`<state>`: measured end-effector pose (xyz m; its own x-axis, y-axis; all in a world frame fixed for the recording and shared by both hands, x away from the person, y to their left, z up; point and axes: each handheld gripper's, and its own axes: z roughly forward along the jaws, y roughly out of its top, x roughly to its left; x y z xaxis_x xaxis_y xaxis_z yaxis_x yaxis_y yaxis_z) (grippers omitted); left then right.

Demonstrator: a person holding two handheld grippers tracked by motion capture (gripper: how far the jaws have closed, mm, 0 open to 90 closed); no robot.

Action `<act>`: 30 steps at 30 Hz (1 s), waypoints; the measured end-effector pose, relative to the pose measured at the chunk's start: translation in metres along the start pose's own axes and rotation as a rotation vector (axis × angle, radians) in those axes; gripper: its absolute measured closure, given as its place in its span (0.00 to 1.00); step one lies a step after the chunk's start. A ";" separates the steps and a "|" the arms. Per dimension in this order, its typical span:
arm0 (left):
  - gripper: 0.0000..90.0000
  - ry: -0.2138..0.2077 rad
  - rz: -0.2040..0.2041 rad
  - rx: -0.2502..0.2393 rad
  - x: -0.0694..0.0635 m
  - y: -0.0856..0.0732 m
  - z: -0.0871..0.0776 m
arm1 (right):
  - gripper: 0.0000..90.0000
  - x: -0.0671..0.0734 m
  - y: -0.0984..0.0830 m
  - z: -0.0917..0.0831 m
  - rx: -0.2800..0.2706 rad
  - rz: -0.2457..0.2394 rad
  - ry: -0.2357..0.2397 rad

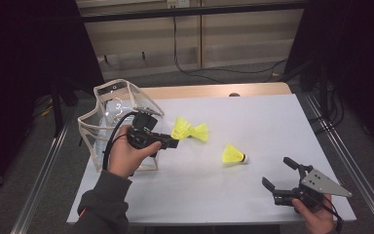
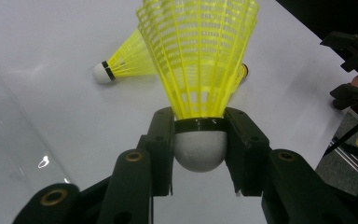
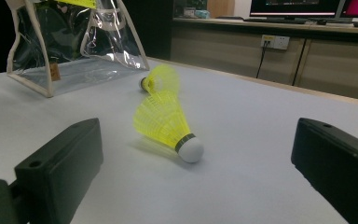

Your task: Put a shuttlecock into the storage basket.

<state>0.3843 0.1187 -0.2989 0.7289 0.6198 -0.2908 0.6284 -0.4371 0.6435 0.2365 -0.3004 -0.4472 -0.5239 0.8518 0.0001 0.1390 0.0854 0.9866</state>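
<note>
My left gripper is shut on a yellow shuttlecock, just right of a clear bag. In the left gripper view the jaws clamp the white cork and black band of this shuttlecock, with the skirt pointing away. A second shuttlecock lies on the table right behind it. A third shuttlecock lies nearer the middle, also seen in the right gripper view. At the front right, my right gripper stands open and empty, short of that third shuttlecock, its jaws wide apart.
The clear bag, trimmed in beige, stands at the left edge of the grey table. Dark curtains flank both sides. Metal rails run along the table's left and right. Cables lie on the floor beyond the far edge.
</note>
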 end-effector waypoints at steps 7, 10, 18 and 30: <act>0.72 0.004 -0.010 0.003 0.002 0.004 -0.002 | 0.02 0.000 0.000 0.000 0.000 0.000 -0.001; 0.72 -0.006 -0.013 0.003 0.004 0.005 -0.004 | 0.02 0.000 0.000 0.000 0.001 0.001 -0.002; 0.72 0.008 -0.018 0.000 0.005 0.012 -0.010 | 0.02 0.000 0.000 0.000 0.000 0.001 0.000; 0.72 0.030 -0.019 -0.013 0.007 0.019 -0.020 | 0.02 0.000 0.000 0.000 0.001 0.002 0.001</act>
<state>0.3959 0.1283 -0.2749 0.7079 0.6476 -0.2819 0.6386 -0.4164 0.6471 0.2367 -0.3004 -0.4476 -0.5245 0.8514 0.0022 0.1410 0.0843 0.9864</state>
